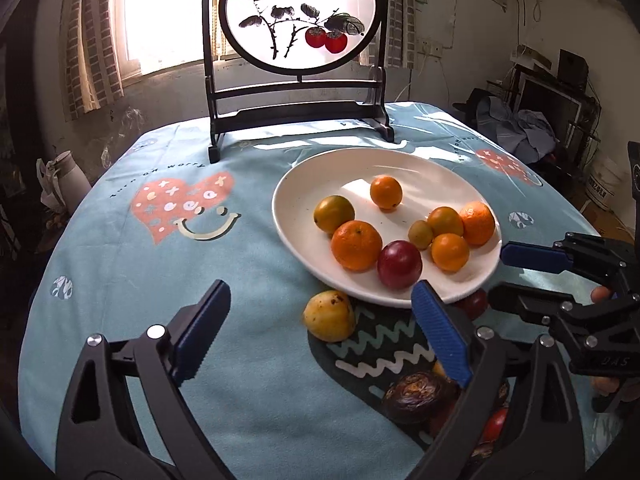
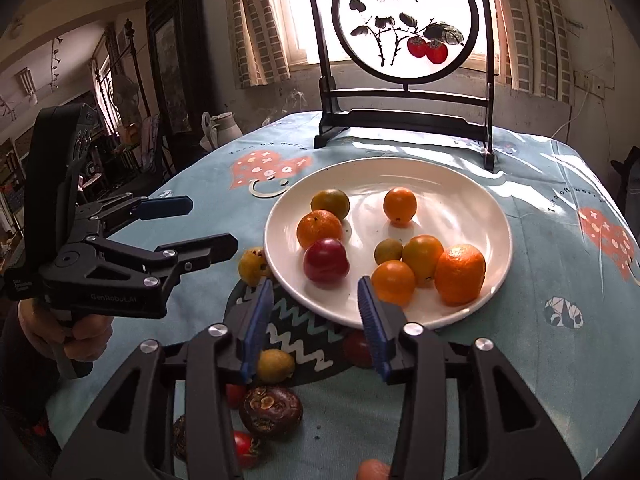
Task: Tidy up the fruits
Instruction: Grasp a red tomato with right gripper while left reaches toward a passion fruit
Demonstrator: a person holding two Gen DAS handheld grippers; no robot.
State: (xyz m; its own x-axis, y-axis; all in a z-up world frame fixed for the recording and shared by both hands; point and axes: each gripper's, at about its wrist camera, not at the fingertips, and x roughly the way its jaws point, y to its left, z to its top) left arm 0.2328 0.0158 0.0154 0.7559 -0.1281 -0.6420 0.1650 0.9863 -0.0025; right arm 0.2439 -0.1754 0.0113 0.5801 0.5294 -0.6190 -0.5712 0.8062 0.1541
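Note:
A white plate (image 1: 296,196) (image 2: 460,184) on the blue tablecloth holds several oranges, small greenish citrus and a red plum (image 1: 399,264) (image 2: 326,263). A yellow spotted fruit (image 1: 330,315) (image 2: 253,266) lies on the cloth just off the plate's near rim. My left gripper (image 1: 320,328) (image 2: 200,224) is open and empty, with this fruit between its fingertips' line. My right gripper (image 2: 316,320) (image 1: 500,276) is open and empty over the plate's near edge. A dark wrinkled fruit (image 1: 418,396) (image 2: 271,411), a second yellow fruit (image 2: 275,366) and small red fruits (image 2: 245,447) lie on the cloth close to me.
A dark wooden stand with a round painted screen (image 1: 298,16) (image 2: 404,24) stands at the table's far side. A white jug (image 1: 66,178) (image 2: 226,126) sits beyond the table's left edge. A dark red fruit (image 2: 356,348) lies under the plate's near rim.

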